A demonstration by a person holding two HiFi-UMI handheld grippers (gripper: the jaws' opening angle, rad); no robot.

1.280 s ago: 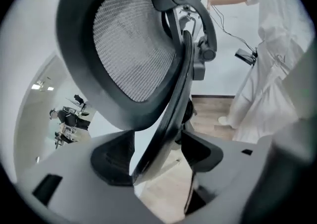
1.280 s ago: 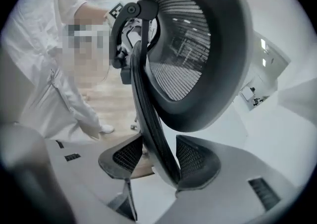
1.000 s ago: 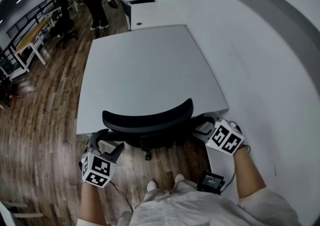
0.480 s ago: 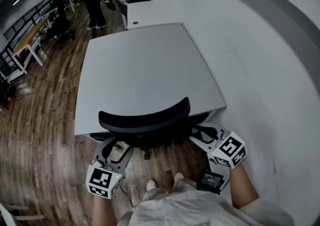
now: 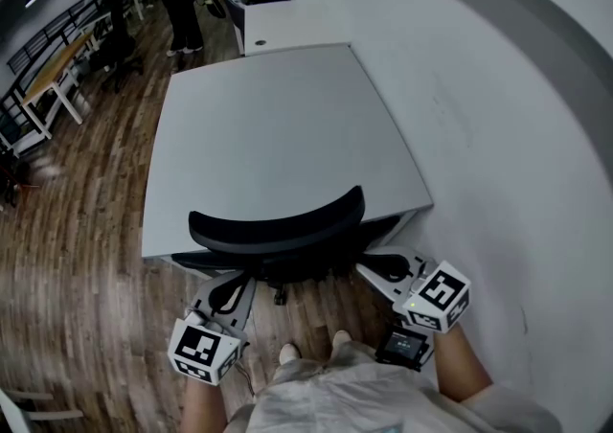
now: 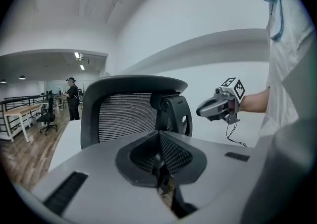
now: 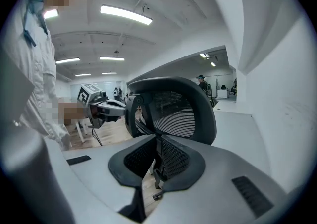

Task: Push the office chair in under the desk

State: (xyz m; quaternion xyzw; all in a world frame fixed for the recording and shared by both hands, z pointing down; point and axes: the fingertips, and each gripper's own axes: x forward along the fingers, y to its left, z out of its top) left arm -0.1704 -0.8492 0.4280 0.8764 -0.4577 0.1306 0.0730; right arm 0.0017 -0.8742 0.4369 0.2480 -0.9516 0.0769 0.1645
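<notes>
Both grippers have come back off the chair's sides toward my body since a second ago, and their jaws have just been closing. My left gripper [image 5: 230, 289] has its jaws together with nothing between them, only mesh pad against mesh pad in its own view. My right gripper [image 5: 374, 268] is all but closed and just as empty. Looking out past the tips, the office chair [image 5: 278, 230] sits dead ahead of me, in the gap between the two grippers and apart from both. Its curved backrest runs left to right, lying along the near edge of the bench [image 5: 268, 134]. I can't see the seat from above, so I judge it is already tucked under the top, with only the backrest and a bit of the base showing over the wooden floor [image 5: 77, 230]. That's the relation everything turns on: the chair lies forward of me and the bench lies beyond it, so any last nudge has to go straight ahead, square to that backrest. Neither hand has a clear lead, though the right gripper looks a shade closer to its end of the backrest. To my eye the chair is home, and pulling away is about all that's left.
</notes>
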